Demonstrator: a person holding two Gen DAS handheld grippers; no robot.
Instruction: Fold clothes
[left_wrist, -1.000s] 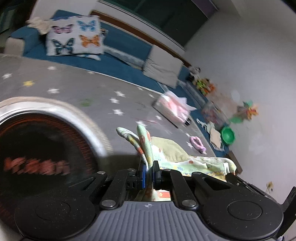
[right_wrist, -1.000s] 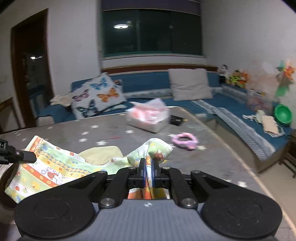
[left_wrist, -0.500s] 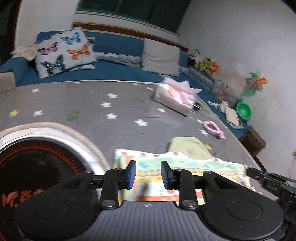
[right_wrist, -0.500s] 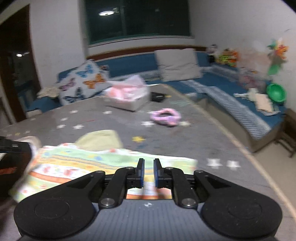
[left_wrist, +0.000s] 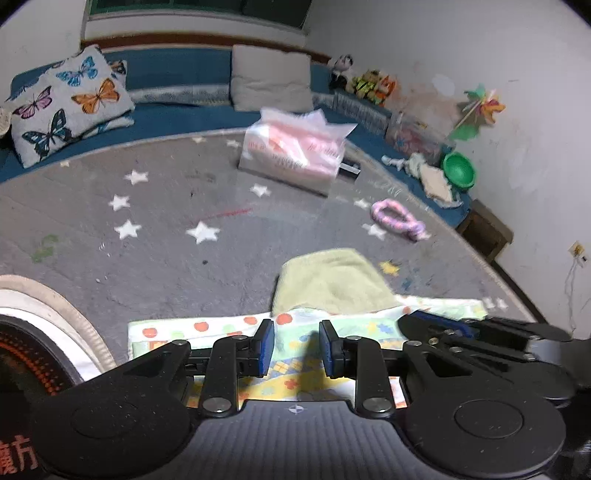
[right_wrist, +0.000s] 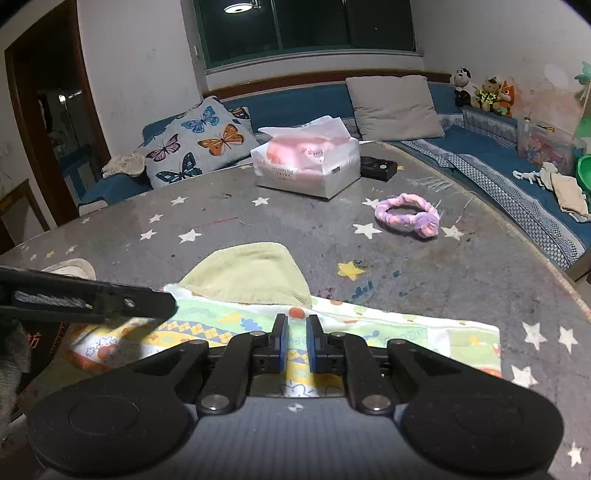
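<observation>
Both grippers hung low over the grey star-printed table (right_wrist: 258, 225), each above the near edge of the printed garment (right_wrist: 369, 325).

Left gripper (left_wrist: 296, 349): fingers spread apart, blue pads facing each other, nothing between them. The patterned cloth (left_wrist: 207, 330) lay flat on the table directly beneath and ahead of the tips.

Right gripper (right_wrist: 296, 341): fingers parted by a narrower gap, also empty, poised over the same cloth. From this view the garment lay as a long flat band running left to right, its right end squared off near two white stars. My left gripper's finger (right_wrist: 92, 301) crossed in from the left, over the garment's left end.

A pale yellow-green cloth (right_wrist: 247, 277) stuck out from under the garment's far edge, partly covered by it, rounded end pointing away from me.

Farther back on the table: a pink tissue pack (right_wrist: 306, 162), a small black box (right_wrist: 378, 168) just to its right, and a pink-purple headband (right_wrist: 408, 218), all well apart from the garment. A round appliance with orange markings (left_wrist: 22, 369) sat at my left, close to the garment's left end. Beyond the table, a blue sofa (right_wrist: 498, 155) with a butterfly cushion (right_wrist: 195, 144).
</observation>
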